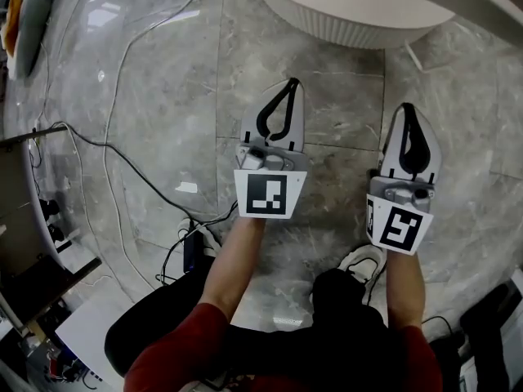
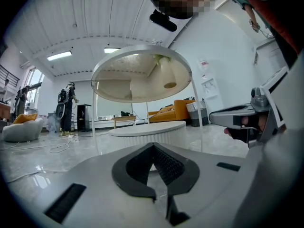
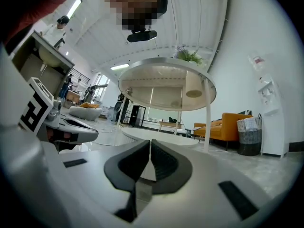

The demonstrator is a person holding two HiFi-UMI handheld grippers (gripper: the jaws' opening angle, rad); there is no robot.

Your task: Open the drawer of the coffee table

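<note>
1. The left gripper (image 1: 292,84) is seen at the centre of the head view. It is held over the grey floor (image 1: 163,96) and pointed toward the top of the frame. Its jaws are shut tip to tip, and nothing is held between them.
2. The right gripper (image 1: 406,107) is seen to the right of it, slightly lower in the frame and pointed the same way. Its jaws are likewise pressed together at the tips and are empty.
3. The two grippers are kept side by side and apart, each behind a bare forearm with a red sleeve (image 1: 176,341).
4. The table (image 1: 359,23) is found at the top centre of the head view, beyond both grippers and touched by neither. Only its white ribbed round base is shown there.
5. In both gripper views the table is seen at centre past the closed jaws. A low ribbed drum stands on the floor, and a wider round top is carried above it on thin legs.
6. No drawer front can be made out on the ribbed wall in any view.
7. Cables (image 1: 105,146) are laid across the floor at the left of the head view. An orange sofa (image 3: 223,127) and a basket (image 3: 248,137) are seen at the right of the right gripper view.
</note>
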